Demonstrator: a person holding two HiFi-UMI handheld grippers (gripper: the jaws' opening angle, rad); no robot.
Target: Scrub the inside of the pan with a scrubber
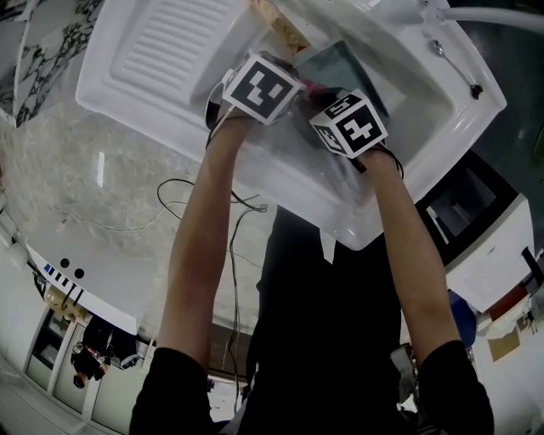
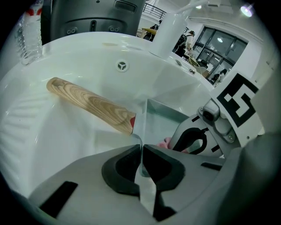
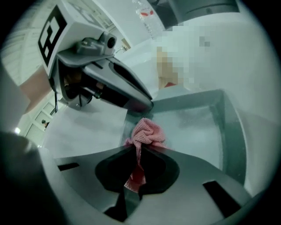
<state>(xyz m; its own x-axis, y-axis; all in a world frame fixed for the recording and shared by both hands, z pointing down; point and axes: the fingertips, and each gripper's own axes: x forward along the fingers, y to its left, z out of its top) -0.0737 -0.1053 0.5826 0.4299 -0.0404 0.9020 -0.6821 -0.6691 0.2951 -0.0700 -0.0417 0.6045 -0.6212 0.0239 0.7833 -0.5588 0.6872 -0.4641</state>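
A square grey pan point(image 2: 163, 124) with a wooden handle point(image 2: 88, 103) lies in the white sink point(image 2: 66, 140). My left gripper point(image 2: 141, 151) is shut on the pan's near rim, the thin wall pinched between its pads. My right gripper point(image 3: 139, 151) is shut on a pink mesh scrubber point(image 3: 147, 134), which rests on the pan's inside floor point(image 3: 197, 127) next to the left gripper's tip point(image 3: 145, 104). In the head view both marker cubes cover the jaws over the pan point(image 1: 340, 64). The scrubber point(image 2: 167, 143) shows as a small pink spot in the left gripper view.
The sink's ribbed drainboard point(image 1: 170, 51) lies to the left of the basin. A spoon point(image 1: 455, 64) rests on the sink's right ledge and a tap pipe point(image 1: 484, 15) crosses above it. A plastic bottle point(image 2: 30, 30) stands behind the sink. Cables trail on the floor point(image 1: 178, 195).
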